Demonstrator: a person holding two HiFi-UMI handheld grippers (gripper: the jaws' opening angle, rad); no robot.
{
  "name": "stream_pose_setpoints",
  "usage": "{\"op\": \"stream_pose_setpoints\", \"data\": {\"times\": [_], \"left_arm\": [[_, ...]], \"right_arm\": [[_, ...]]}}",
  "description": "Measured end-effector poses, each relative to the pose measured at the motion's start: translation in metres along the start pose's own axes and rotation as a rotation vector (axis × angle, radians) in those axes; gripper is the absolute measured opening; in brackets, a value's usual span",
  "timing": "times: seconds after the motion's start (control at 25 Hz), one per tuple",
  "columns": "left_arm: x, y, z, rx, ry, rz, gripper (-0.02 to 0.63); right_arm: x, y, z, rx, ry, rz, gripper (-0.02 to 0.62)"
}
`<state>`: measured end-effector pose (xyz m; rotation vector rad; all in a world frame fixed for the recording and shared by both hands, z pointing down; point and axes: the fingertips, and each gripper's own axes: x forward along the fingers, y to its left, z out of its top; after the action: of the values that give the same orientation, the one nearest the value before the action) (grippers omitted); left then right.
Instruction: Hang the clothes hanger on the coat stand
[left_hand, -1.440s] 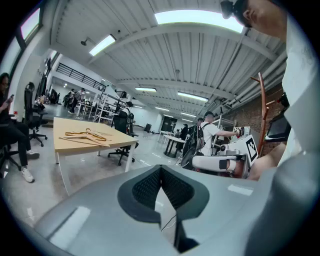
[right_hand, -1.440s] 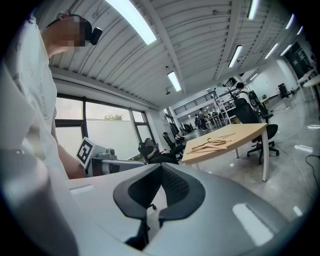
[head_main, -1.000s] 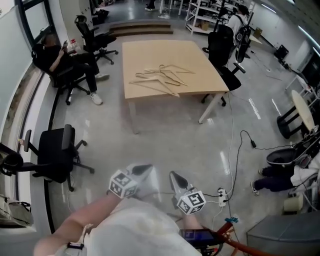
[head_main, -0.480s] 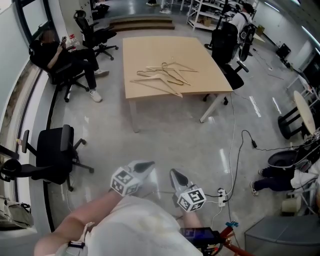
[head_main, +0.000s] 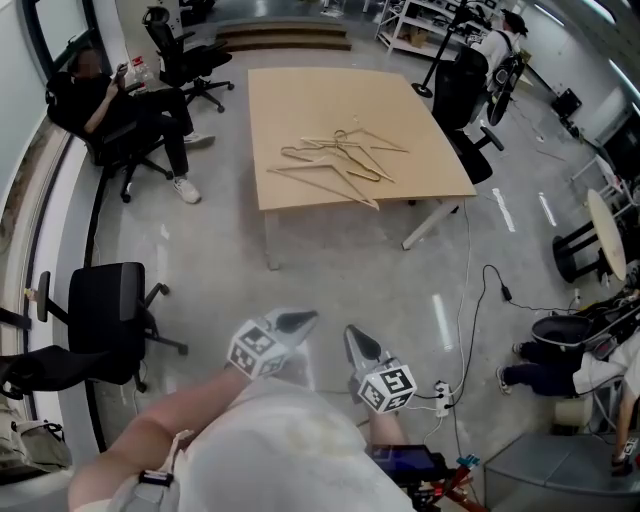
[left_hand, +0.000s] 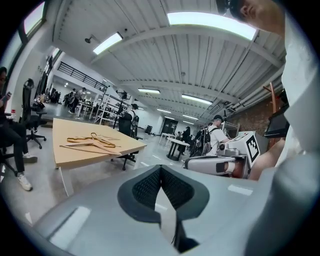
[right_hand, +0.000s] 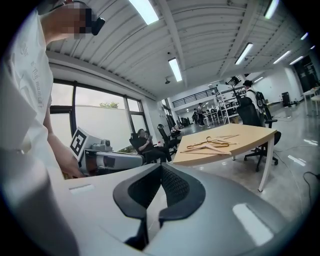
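Hangers (head_main: 335, 160) untouched on table (head_main: 300, 100); approach pending. Your left gripper (head_main: 298, 319), right gripper (head_main: 352, 334) closed, empty: move in, open one.

shirt (head_main: 275, 455): plain white tee
left gripper (head_main: 303, 319): grey pointy shell, black-and-white marker cube (head_main: 254, 353)
right gripper (head_main: 351, 334): same deal

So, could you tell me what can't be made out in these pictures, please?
Wooden hangers: overlapping in the head view, tiny in both gripper views; count unclear.
Coat stand: not identifiable in any view.
Person at lower right: cut off by the head view's edge.
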<state>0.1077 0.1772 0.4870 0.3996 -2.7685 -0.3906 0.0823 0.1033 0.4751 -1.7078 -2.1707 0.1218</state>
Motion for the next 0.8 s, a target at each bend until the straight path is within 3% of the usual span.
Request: {"op": "stream_pose_setpoints", "data": {"times": [0.36, 0.8], "left_arm": [[0.004, 0.066, 0.027, 0.011, -0.003, -0.038, 0.002], [0.026, 0.117, 0.043, -0.025, -0.011, 0.026, 0.002]], "right_arm": [[0.059, -0.021, 0.025, -0.010, -0.007, -0.082, 0.011], [0.110, -0.054, 0.038, 0.007, 0.007, -0.027, 0.011]]}}
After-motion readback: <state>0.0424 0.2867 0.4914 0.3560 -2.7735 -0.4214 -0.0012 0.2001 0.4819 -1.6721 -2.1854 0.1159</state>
